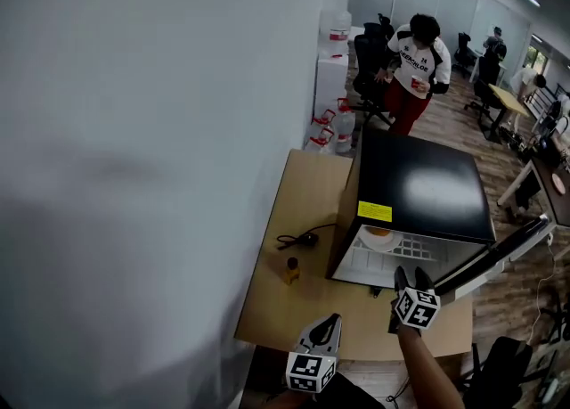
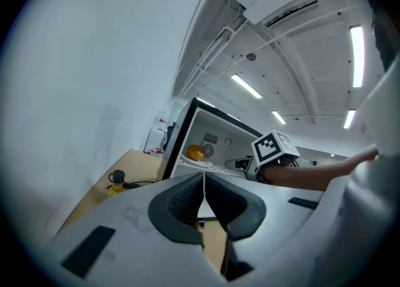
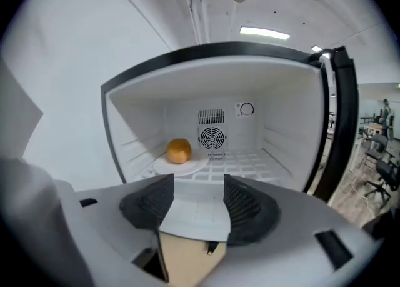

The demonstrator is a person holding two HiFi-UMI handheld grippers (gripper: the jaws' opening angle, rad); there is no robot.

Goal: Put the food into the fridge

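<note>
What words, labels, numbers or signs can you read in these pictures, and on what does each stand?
No text reads clearly.
Yellow label on the fridge top: print too small to read.
Red labels on the water bottles: too small.
Print on a person's white shirt: blurred.
Marker cube: black squares, no letters.
Round mark on the fridge's back wall: no words.

The small black fridge [image 1: 426,186] stands on the wooden table [image 1: 294,309], with its door [image 1: 503,254] wide open. Inside, a round orange [image 3: 179,151] lies on a white plate [image 3: 164,167] at the back left of the white grid shelf [image 3: 250,164].
</note>
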